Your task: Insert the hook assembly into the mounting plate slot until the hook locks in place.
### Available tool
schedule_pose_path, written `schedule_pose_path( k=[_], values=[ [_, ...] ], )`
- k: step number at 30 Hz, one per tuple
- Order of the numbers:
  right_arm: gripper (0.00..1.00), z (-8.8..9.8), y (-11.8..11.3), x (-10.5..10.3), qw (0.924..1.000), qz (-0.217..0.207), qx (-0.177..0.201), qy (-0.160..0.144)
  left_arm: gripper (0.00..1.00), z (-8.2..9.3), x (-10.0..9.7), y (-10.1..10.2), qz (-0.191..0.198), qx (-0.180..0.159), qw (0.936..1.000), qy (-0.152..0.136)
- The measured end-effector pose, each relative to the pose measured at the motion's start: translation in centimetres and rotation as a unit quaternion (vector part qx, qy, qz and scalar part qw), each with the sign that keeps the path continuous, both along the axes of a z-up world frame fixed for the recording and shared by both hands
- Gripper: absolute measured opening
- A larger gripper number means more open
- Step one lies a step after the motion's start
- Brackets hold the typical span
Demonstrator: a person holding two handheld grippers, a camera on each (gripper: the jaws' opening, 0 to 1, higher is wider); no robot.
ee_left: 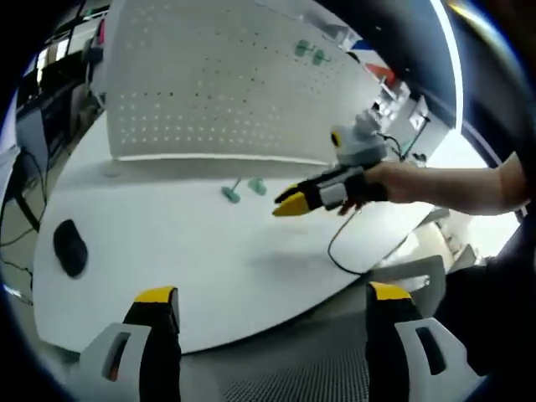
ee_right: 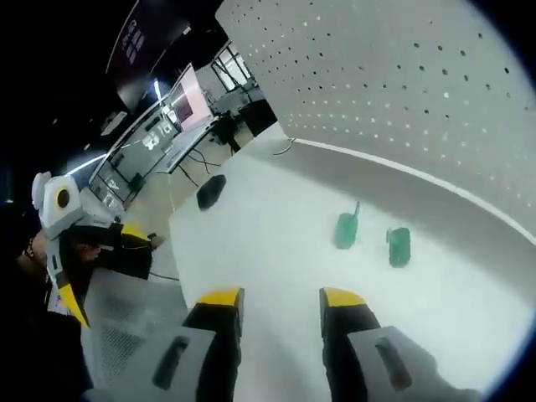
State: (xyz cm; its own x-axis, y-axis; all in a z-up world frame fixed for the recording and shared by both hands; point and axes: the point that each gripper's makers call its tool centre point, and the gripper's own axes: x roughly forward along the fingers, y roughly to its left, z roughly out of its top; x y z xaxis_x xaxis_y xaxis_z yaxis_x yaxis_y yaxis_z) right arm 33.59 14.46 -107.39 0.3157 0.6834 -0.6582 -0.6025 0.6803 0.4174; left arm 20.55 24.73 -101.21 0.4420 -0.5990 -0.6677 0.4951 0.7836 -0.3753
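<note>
Two small green hook pieces (ee_left: 232, 193) (ee_left: 257, 186) lie on the white table (ee_left: 193, 251), close to the foot of the upright white pegboard (ee_left: 218, 92). In the right gripper view the same hooks (ee_right: 346, 230) (ee_right: 399, 245) lie just ahead of my right gripper (ee_right: 280, 300), which is open a little and holds nothing. Two more green hooks (ee_left: 310, 53) hang high on the pegboard. My left gripper (ee_left: 270, 295) hovers at the table's near edge, jaws wide open and empty. The right gripper (ee_left: 293, 203), held by a hand, points at the loose hooks from the right.
A black mouse (ee_left: 70, 247) (ee_right: 210, 191) rests on the table's left part. A thin black cable (ee_left: 342, 251) loops near the table edge under the hand. The left gripper (ee_right: 71, 276) shows at the left, off the table. Desks and monitors stand behind.
</note>
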Motion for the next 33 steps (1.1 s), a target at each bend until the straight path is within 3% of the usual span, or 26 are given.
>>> schedule_pose_path(
  k=[15,21,33],
  values=[
    [0.31,-2.5,1.2,7.1,0.9981,-0.053,-0.003,0.031,0.93,-0.7,0.2,1.1,0.014,0.002,0.9998,0.018],
    [0.27,-3.6,1.2,7.5,0.9966,-0.063,-0.029,0.044,0.93,-0.7,0.5,1.2,0.015,0.002,0.9998,0.017],
    [0.0,-4.0,1.6,6.7,0.9938,-0.071,-0.047,0.071,0.92,-0.9,0.3,1.2,0.011,0.005,0.9997,0.023]
  ],
)
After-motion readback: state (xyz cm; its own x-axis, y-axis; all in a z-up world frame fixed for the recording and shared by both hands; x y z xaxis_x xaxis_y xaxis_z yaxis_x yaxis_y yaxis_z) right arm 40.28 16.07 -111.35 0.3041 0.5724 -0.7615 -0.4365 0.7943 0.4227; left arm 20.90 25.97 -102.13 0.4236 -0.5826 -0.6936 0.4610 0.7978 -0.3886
